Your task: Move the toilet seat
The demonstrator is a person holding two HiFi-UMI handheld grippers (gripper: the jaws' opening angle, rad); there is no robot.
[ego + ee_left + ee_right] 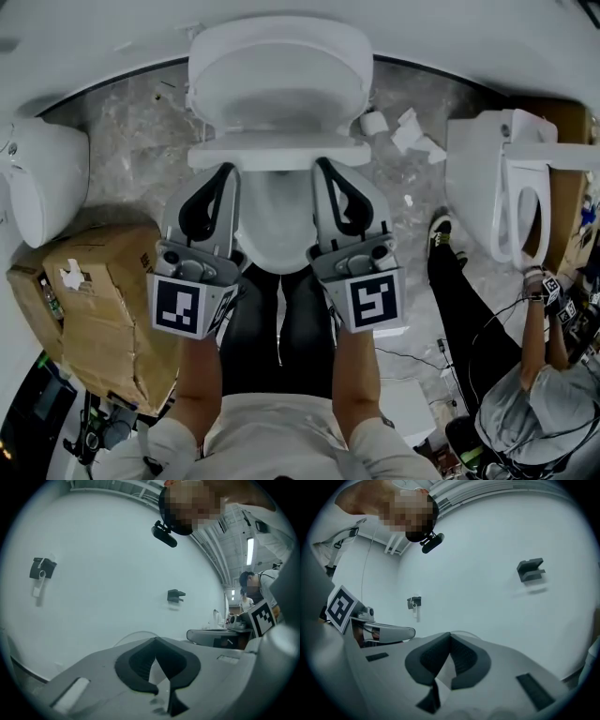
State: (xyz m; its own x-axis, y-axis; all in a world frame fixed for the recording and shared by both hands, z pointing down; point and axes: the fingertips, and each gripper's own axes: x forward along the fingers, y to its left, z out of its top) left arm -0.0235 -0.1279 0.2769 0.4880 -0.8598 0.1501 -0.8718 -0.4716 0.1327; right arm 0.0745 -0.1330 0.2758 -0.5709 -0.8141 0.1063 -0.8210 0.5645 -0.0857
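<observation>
A white toilet stands in front of me in the head view. Its seat and lid (279, 84) form a broad oval, and their straight front edge (279, 155) runs across above the bowl (272, 234). My left gripper (228, 171) and right gripper (322, 165) flank the bowl. Both are shut with nothing between the pads, and their tips sit right at the underside of that front edge. I cannot tell whether they touch it. In the left gripper view the shut jaws (154, 639) face a white wall, as they do in the right gripper view (450, 633).
A second toilet (497, 178) stands at the right, with a crouching person (534, 412) and cables beside it. A cardboard box (94, 300) sits at my left, below a white fixture (42, 178). A paper roll (375, 122) and scraps (412, 131) lie on the marble floor.
</observation>
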